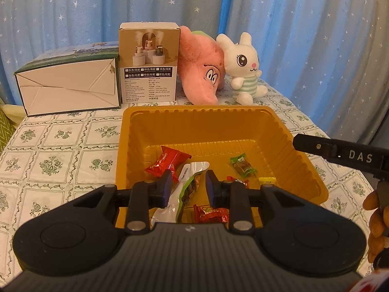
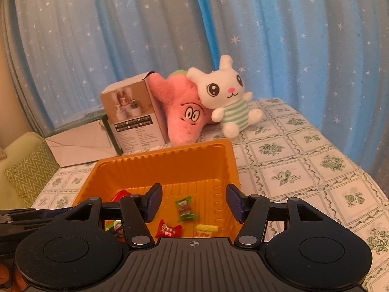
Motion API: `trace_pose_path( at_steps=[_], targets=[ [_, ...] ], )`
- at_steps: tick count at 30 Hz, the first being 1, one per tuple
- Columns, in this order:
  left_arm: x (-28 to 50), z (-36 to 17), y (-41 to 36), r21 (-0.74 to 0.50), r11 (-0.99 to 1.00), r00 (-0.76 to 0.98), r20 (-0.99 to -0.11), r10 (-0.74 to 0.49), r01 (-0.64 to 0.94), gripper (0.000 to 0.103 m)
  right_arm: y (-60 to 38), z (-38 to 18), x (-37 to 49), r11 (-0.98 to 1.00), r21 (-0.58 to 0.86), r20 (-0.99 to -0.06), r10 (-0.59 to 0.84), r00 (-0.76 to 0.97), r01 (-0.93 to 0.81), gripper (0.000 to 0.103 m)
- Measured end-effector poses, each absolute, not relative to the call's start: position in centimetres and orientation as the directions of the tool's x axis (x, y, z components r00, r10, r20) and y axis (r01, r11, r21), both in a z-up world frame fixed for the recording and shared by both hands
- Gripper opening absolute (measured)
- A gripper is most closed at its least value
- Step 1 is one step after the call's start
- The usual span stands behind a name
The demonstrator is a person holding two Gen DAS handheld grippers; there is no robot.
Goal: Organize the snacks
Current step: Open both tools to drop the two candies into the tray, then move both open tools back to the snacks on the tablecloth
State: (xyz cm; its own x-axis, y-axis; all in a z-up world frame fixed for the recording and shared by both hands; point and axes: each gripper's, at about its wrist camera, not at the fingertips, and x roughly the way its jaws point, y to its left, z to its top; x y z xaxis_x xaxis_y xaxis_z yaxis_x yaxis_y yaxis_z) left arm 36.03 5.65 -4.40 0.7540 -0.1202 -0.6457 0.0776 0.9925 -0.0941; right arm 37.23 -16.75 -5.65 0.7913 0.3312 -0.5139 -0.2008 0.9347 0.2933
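The jaws of the left gripper (image 1: 187,187) stand a little apart with a green-and-white snack packet (image 1: 181,194) between them; its left side touches the left pad, while a gap shows at the right pad. The packet hangs over the near part of the yellow tray (image 1: 291,146), above other sweets. From the right wrist, the right gripper (image 2: 194,203) is about half open and empty, over the tray, a green sweet (image 2: 185,208) lying below between its fingers.

Tray (image 1: 287,131): ribbed glossy plastic, golden. Snack wrappers (image 1: 167,163): shiny crinkled film. Tablecloth (image 1: 60,146): smooth printed sheet. Boxes (image 1: 149,68): matt cardboard. Plush toys (image 2: 226,97): fuzzy fabric. Grippers (image 2: 193,203): matt black plastic.
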Motion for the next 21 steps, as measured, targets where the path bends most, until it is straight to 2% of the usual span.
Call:
trace_pose_path(
  at_steps=[21],
  targets=[
    [33.8, -4.0, 5.5, -0.063, 0.996, 0.758, -0.645, -0.094, 0.070, 0.026, -16.8, -5.1, 34.7, 0.957, 0.195, -0.500, 0.284, 0.818, -0.213, 0.058]
  ],
)
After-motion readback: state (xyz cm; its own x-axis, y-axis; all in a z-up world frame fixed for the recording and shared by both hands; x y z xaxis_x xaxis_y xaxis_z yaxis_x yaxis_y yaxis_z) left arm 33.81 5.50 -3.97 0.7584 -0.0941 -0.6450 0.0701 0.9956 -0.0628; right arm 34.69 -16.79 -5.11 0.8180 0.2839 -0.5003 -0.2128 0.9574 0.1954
